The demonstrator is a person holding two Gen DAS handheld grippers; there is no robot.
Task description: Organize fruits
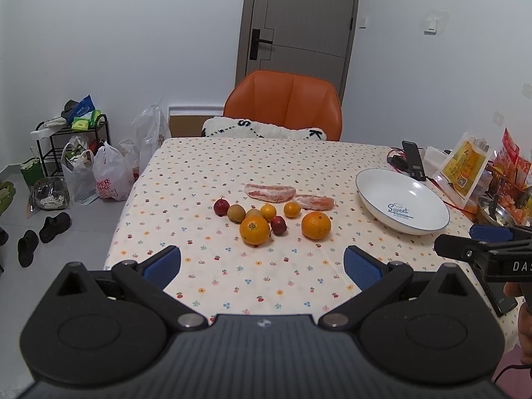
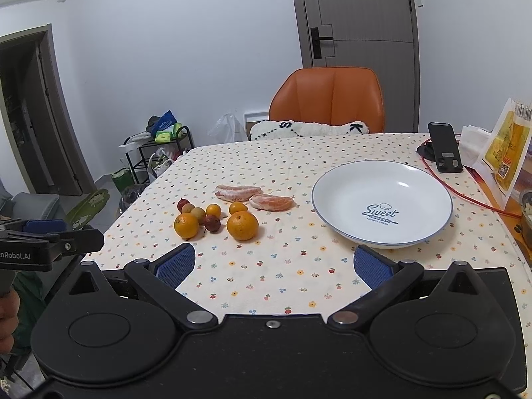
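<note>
Fruits (image 1: 266, 216) all loose on surface, plate (image 2: 382, 232) bare.
Nothing sorted yet; left gripper (image 1: 262, 266) and right gripper (image 2: 272, 262) hover, jaws wide, holding nothing.

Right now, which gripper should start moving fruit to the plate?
Probably the right gripper: open, with the empty plate just ahead on its right and the big orange close on its left. The left gripper sits farther from the plate.
</note>
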